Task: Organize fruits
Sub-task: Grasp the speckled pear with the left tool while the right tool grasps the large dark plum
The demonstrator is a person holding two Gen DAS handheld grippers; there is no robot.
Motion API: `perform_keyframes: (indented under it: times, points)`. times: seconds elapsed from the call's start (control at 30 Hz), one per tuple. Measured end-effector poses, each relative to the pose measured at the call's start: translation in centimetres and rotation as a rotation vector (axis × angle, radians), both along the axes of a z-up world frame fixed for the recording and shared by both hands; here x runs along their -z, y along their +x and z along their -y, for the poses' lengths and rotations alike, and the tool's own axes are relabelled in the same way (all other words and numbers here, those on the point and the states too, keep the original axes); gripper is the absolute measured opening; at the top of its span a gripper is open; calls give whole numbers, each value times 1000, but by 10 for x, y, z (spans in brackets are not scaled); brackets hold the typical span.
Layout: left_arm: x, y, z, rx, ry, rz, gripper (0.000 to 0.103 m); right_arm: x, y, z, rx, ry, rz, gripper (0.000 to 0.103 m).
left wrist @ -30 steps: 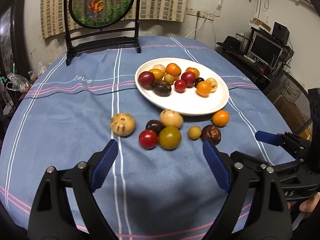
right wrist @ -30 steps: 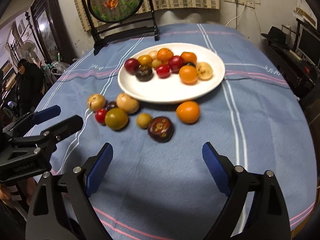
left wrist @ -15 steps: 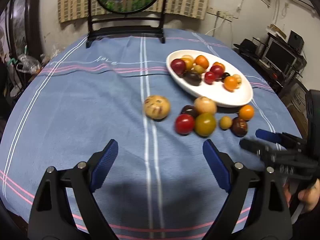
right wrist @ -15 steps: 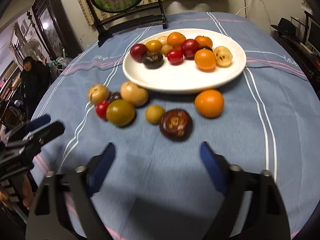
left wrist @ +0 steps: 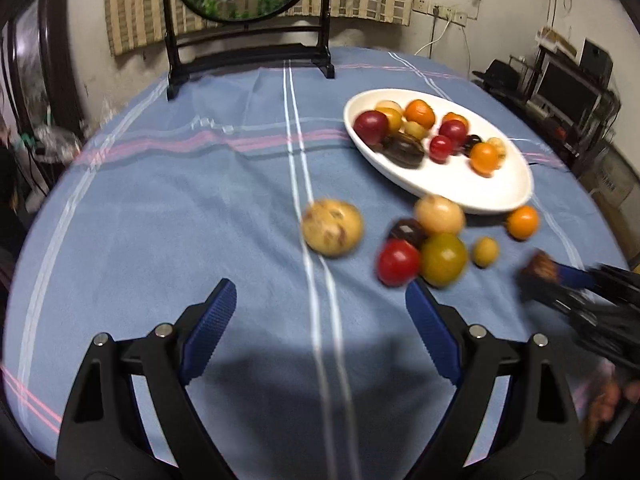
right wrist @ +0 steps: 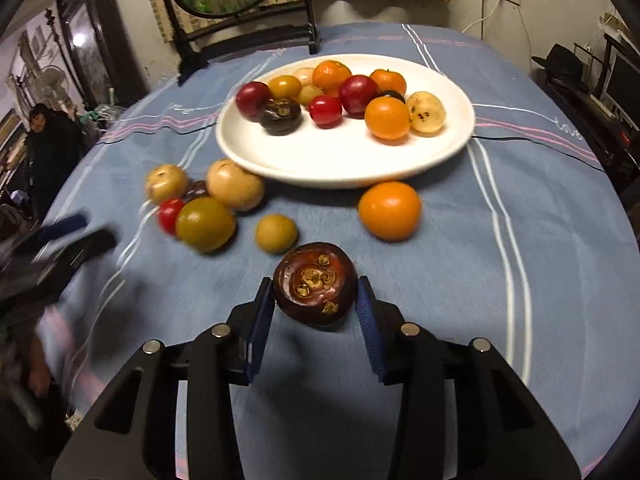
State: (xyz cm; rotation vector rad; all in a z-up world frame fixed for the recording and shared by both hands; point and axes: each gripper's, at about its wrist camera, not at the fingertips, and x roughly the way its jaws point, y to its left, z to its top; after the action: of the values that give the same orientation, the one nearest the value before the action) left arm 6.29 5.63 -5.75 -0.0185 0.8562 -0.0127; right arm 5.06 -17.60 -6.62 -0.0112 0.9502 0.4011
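Now my right gripper (right wrist: 316, 308) has its fingers narrowed onto both sides of the dark mangosteen (right wrist: 316, 289), which sits on the tabletop (right wrist: 500, 280) well short of the white plate (right wrist: 344, 160); I should squeeze evenly at its widest part so the round skin cannot roll out. My left gripper (left wrist: 320, 320) hangs wide open and empty, nearer me than the tan fruit (left wrist: 332, 227). Beyond the mangosteen, I'd carry it over the orange (right wrist: 389, 210) to the plate's bare near side.
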Motion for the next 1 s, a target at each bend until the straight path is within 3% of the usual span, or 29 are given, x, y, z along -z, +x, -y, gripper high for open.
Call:
perform_keyframes:
  times: [0.17, 0.3, 0.4, 0.5, 0.57, 0.7, 1.0]
  points:
    - [7, 40, -7, 31, 16, -45, 87, -1, -12, 15, 3, 35, -7, 42]
    - [18, 64, -9, 28, -48, -110, 69, -1, -9, 17, 9, 53, -11, 42]
    - [24, 70, -9, 26, -91, -121, 68, 1, -8, 17, 1, 64, -22, 42]
    - [34, 76, -1, 52, -64, -136, 68, 4, -7, 16, -7, 81, -39, 42]
    - [37, 79, -2, 41, -81, -132, 68, 6, -5, 16, -4, 82, -43, 42]
    - [29, 74, -7, 41, -118, -84, 47, 5, -6, 15, -10, 84, -42, 42]
    - [4, 33, -7, 60, -160, -5, 45, -2, -7, 11, -19, 86, -27, 42]
